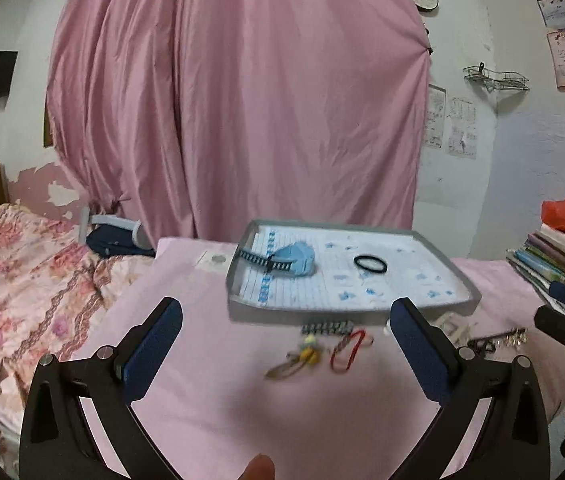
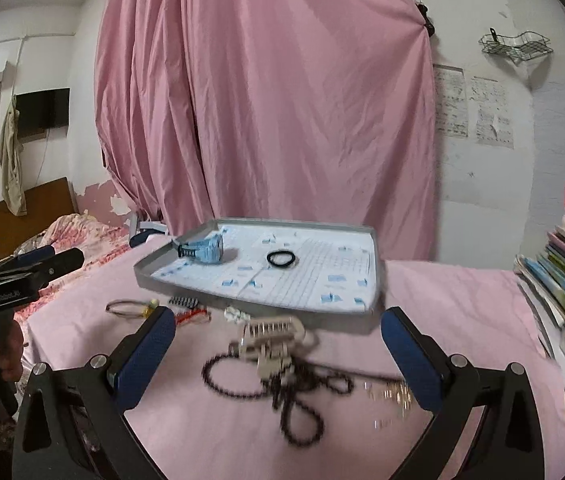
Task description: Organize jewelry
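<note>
Both hand-held grippers released, empty: left [image 1: 286,320], right [image 2: 278,328]. Tray [image 2: 374,280] far w/ watch [image 2: 206,250] & band [image 2: 281,259]. Chain [image 2: 302,392] near, tangled w/ clip [image 2: 272,334], so a pinch may drag both. Frames blurry.

The left gripper [image 2: 48,262] body bears blurred, unreadable lettering.

Blurred by motion: black bead chain [image 2: 282,392] and pale clasp piece [image 2: 270,340] between the right fingers [image 2: 144,356]. Smeared too, red loop [image 1: 348,350] and yellow charm [image 1: 308,352] below the tray [image 1: 242,272]. Cut off at right edge: book stack [image 2: 562,280].
</note>
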